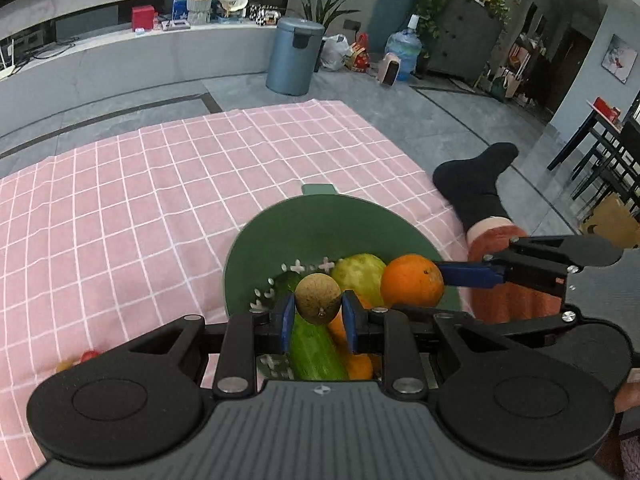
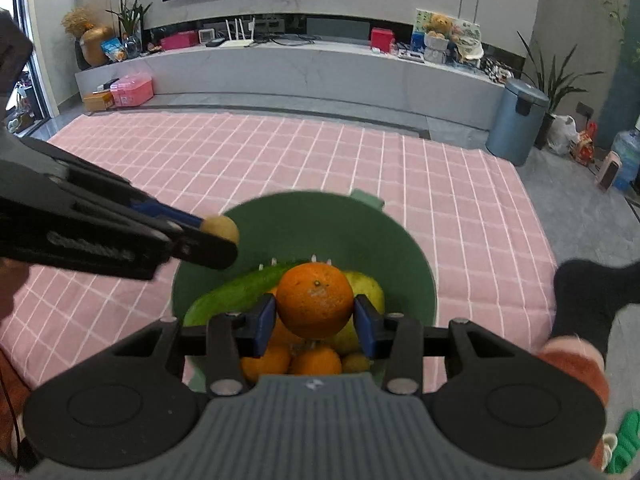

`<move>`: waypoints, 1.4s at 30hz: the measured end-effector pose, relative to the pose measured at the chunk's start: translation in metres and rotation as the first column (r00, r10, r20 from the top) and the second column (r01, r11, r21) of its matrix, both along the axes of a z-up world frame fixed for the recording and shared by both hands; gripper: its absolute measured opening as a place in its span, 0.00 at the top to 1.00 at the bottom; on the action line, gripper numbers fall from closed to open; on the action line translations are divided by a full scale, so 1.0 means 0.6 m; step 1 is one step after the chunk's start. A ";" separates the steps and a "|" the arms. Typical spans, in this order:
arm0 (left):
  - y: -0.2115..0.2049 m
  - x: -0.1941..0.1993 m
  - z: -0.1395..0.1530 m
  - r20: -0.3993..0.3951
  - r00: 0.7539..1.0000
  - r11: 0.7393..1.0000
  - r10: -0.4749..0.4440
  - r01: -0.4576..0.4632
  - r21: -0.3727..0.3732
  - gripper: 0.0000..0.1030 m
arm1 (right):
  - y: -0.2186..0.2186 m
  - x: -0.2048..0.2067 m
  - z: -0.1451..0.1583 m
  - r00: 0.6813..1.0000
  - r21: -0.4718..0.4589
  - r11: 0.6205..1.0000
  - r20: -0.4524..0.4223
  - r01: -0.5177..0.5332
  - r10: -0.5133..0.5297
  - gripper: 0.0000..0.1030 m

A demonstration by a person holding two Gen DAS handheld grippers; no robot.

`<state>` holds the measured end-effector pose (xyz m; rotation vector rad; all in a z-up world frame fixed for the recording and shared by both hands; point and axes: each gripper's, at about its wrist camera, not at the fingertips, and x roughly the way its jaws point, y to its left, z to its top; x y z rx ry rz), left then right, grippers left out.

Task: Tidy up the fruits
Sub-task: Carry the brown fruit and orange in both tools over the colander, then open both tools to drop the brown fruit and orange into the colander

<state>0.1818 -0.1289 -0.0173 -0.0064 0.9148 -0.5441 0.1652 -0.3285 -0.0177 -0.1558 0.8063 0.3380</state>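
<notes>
1. Left gripper point(image 1: 318, 322) is clamped on a small brown round fruit point(image 1: 318, 299) between its 2 blue pads; it hangs above the green colander point(image 1: 280, 236).
2. Right gripper point(image 2: 315, 320) grips an orange point(image 2: 315, 305) by its sides; it hovers over the same colander's contents.
3. Colander sits on a pink checked cloth point(image 1: 140, 200); inside lie a cucumber point(image 1: 316, 350), a yellow-green fruit point(image 1: 359, 274) and more oranges point(image 2: 316, 361).
4. A small red fruit point(image 1: 89, 355) lies on the cloth, left of the left gripper; a socked foot point(image 1: 476, 184) rests at the cloth's right edge.
</notes>
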 end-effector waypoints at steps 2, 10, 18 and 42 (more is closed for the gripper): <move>-0.001 0.016 -0.009 -0.017 1.000 1.000 0.015 -0.014 0.012 0.73 | 0.002 0.021 -0.006 1.000 0.007 1.000 0.001 -0.019 0.019 0.62; -0.001 0.049 -0.030 -0.047 0.999 0.998 0.000 0.004 0.068 0.73 | 0.023 0.099 -0.049 0.994 -0.063 0.992 -0.001 -0.112 0.112 0.62; -0.007 0.066 -0.048 -0.064 0.998 0.996 -0.007 0.013 0.092 0.73 | 0.029 0.136 -0.086 0.987 -0.075 0.985 -0.032 -0.157 0.155 0.62; -0.005 0.049 -0.027 -0.043 0.999 0.996 0.025 -0.021 0.090 0.52 | 0.023 0.073 -0.055 0.993 -0.059 0.992 0.021 -0.112 0.113 0.56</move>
